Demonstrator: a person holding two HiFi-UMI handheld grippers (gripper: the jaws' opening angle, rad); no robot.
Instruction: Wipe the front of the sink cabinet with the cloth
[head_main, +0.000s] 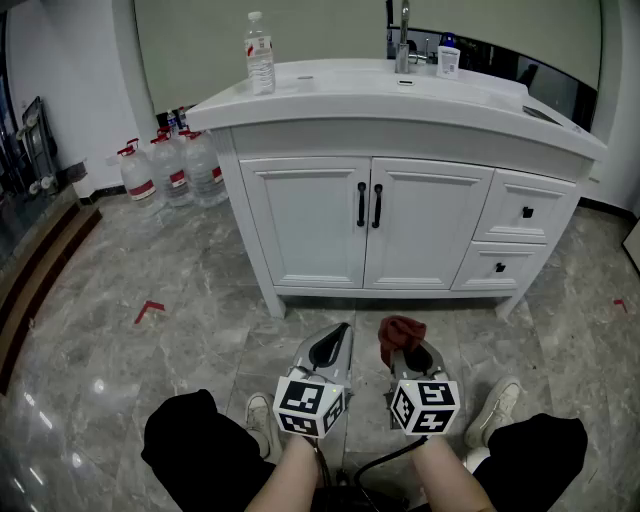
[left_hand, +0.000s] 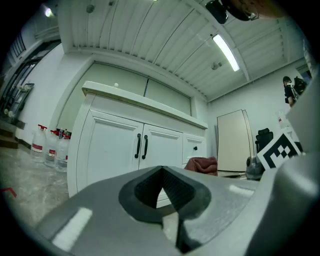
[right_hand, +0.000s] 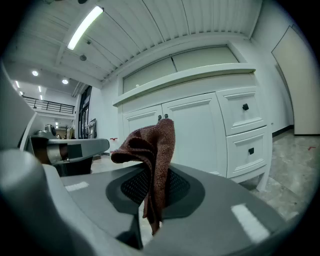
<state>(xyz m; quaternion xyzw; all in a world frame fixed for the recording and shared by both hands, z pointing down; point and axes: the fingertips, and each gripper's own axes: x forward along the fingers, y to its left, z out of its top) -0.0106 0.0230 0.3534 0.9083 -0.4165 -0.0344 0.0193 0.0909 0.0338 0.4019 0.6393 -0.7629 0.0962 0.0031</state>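
Note:
The white sink cabinet (head_main: 400, 215) stands ahead, with two doors with black handles (head_main: 369, 205) and two drawers on the right. A dark red cloth (head_main: 398, 333) is pinched in my right gripper (head_main: 408, 352), low over the floor a short way in front of the cabinet. In the right gripper view the cloth (right_hand: 152, 150) sticks up from the closed jaws before the cabinet (right_hand: 200, 135). My left gripper (head_main: 335, 345) sits beside it, shut and empty. In the left gripper view the jaws meet with nothing between, the cabinet doors (left_hand: 125, 150) beyond them and the cloth (left_hand: 202, 165) at right.
A water bottle (head_main: 260, 54), a tap (head_main: 404, 40) and a small container (head_main: 448, 60) stand on the countertop. Several large water jugs (head_main: 170, 170) sit on the floor left of the cabinet. My legs and shoes (head_main: 495, 405) are at the bottom. The floor is grey marble tile.

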